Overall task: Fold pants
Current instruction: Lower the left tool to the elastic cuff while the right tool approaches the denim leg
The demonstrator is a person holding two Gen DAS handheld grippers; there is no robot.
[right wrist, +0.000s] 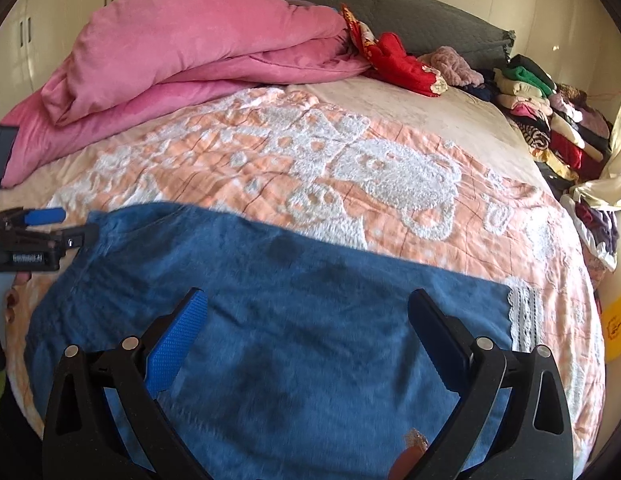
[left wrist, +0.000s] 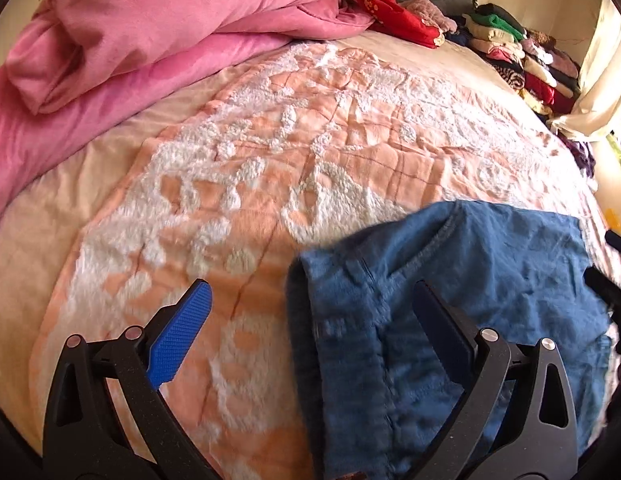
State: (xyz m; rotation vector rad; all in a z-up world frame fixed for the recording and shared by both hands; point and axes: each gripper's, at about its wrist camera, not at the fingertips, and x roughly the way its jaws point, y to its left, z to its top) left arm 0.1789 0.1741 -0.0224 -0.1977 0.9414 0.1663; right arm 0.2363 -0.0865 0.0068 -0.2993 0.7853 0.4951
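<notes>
**Pants flat on bed, both tongs wide and empty**

With the left wrist view taken first: the left tongs [left wrist: 310, 312] stand wide apart, nothing between the pads. The blue pants [left wrist: 450, 320] lie on the bed [left wrist: 270, 160], their near folded edge and seam running between the two fingers; the right-hand finger [left wrist: 442, 328] hangs over the denim, the other over bare blanket. Touching or just above: cannot tell. A pink duvet [left wrist: 130, 40] is heaped at the far left; stacked folded clothes [left wrist: 522, 56] line the far right side by the curtain [left wrist: 598, 80].

Right wrist view: the right tongs [right wrist: 308, 316] are also spread wide, holding nothing, hovering above the middle of the pants, which stretch across the near bed from the left tongs' side to a lace-trimmed hem [right wrist: 524, 320] on the right. A small brown tag shows at the bottom edge.

Risks, judged: a bite taken mid-panel would likely catch only the top layer, so the layers would separate and the fold skew. The tufted blanket is soft and bumpy; a deep pinch could grab blanket along with denim and drag it.

Room: grey headboard [right wrist: 390, 12], pale cupboard doors at left, strong sunlight.
</notes>
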